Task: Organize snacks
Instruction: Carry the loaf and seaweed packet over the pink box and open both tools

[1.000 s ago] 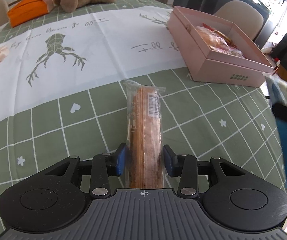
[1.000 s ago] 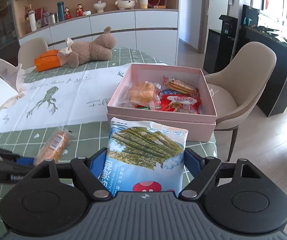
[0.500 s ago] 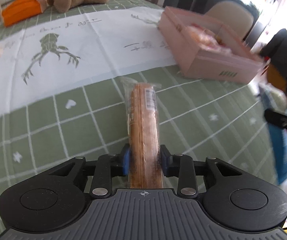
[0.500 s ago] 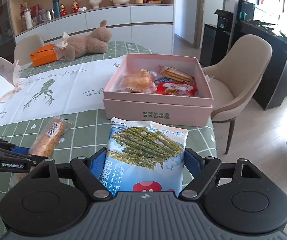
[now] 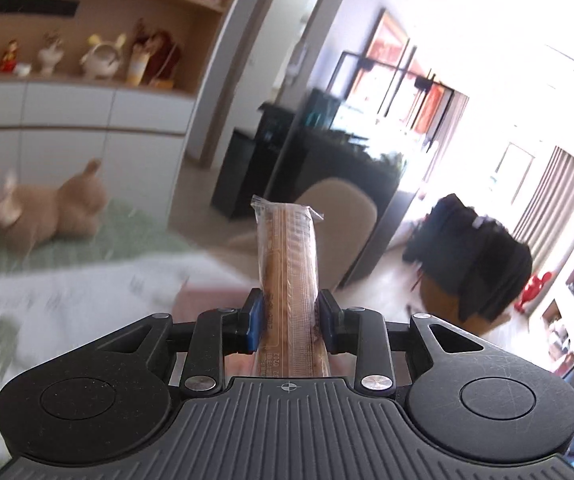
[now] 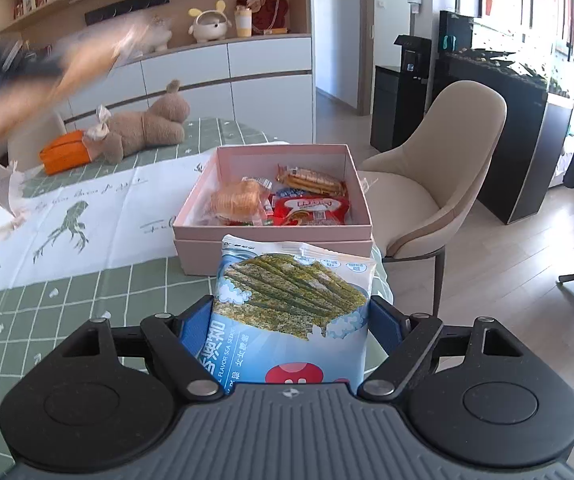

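Observation:
My left gripper [image 5: 289, 316] is shut on a long wrapped biscuit pack [image 5: 287, 264] and holds it up in the air, pointing over the table; in the right wrist view it shows as a blur at the upper left [image 6: 67, 72]. My right gripper [image 6: 291, 316] is shut on a blue seaweed snack bag [image 6: 291, 304], held just in front of the pink box [image 6: 271, 248]. The box is open and holds several snack packs [image 6: 311, 208]. A corner of the box shows in the left wrist view [image 5: 207, 300].
A brown stuffed toy [image 6: 147, 128] and an orange bag [image 6: 63, 156] lie at the table's far side. A white printed cloth [image 6: 87, 216] covers the green checked tablecloth [image 6: 47, 320]. A beige chair [image 6: 439, 184] stands right of the box.
My left gripper has lifted the biscuit pack off the table and tilted up fast, blurring the view. My right gripper has risen a little, still holding the seaweed bag.

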`<state>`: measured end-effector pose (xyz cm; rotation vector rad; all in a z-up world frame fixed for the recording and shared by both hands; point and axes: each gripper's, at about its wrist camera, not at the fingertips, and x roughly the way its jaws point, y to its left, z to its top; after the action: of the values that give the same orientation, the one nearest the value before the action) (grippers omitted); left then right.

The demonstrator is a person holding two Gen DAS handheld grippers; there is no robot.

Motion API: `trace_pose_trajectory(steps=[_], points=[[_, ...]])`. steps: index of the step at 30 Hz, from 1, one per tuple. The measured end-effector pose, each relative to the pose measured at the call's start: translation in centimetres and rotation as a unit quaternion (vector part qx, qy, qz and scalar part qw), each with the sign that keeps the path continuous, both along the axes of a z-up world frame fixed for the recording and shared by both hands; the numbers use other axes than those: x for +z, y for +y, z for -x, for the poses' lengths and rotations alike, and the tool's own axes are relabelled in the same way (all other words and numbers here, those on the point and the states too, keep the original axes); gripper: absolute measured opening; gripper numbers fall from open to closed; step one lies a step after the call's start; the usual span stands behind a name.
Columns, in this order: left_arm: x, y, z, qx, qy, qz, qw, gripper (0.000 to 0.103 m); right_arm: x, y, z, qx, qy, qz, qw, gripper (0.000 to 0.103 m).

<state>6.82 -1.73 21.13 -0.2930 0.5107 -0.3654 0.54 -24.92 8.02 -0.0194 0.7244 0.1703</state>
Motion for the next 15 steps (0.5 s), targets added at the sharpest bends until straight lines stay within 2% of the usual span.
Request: trace_pose_trajectory(steps=[2, 4, 6, 8, 12, 15], points=[[-0.9, -1.2, -4.0, -0.005, 0.019, 0.019, 0.9996, 0.034, 0.0, 0.1, 0.1, -0.004, 0.001, -0.005, 1.000, 0.081], [-3.3, -1.6, -7.7, -0.018, 0.049, 0.046, 0.9976, 0.036, -0.1, 0.3, 0.2, -0.009, 0.003, -0.007, 1.000, 0.081], [-5.5, -1.7, -9.1, -0.001, 0.062, 0.033, 0.9975, 0.036, -0.3, 0.1, 0.2, -0.017, 0.008, -0.004, 1.000, 0.082], [-7.2, -1.4, -9.1, 0.016, 0.068, 0.015, 0.9974, 0.036, -0.7, -0.3, 0.1, -0.031, 0.016, 0.002, 0.999, 0.082], [-9.1, 0.8, -6.8, 0.032, 0.074, 0.048, 0.9956, 0.036, -0.9, -1.4, -0.9, -0.044, 0.032, 0.011, 0.998, 0.082], [-10.9, 2.4, -4.4, 0.049, 0.090, 0.037, 0.9941, 0.036, 1.2, -1.0, -3.3, -0.032, 0.011, 0.026, 0.999, 0.082]])
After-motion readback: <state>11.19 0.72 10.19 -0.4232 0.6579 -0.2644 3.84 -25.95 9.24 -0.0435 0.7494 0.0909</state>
